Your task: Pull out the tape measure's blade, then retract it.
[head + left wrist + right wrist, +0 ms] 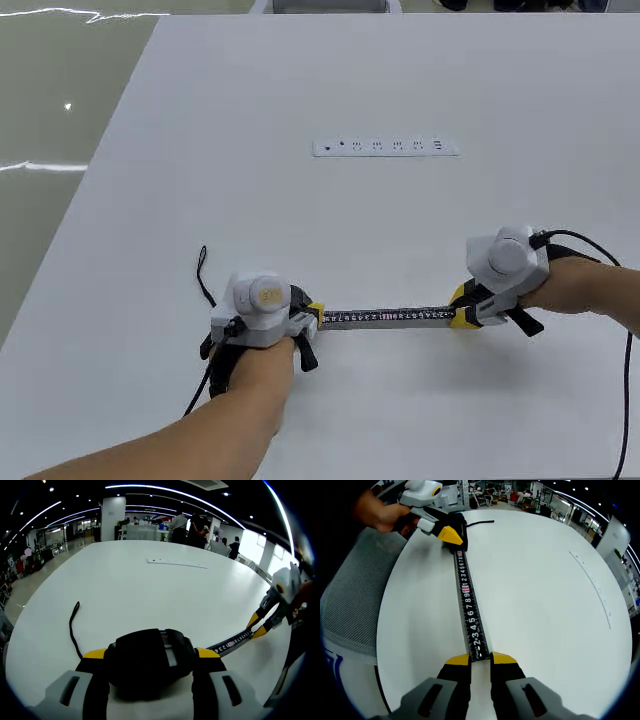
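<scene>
black tape measure case (150, 655) clamped in left gripper (312, 318), on white table (350, 80); blade (469, 605) drawn out flat — numerals 2–9 legible — tip pinched by right gripper (480, 659).

**Around the workbench**

A long white plastic power strip (386, 148) lies flat toward the far side of the broad white matte table (400, 80). Glossy pale-green floor (50, 120) borders its left edge. A grey mesh chair back (355, 595) stands beside it, and people (192, 527) stand beyond.
</scene>
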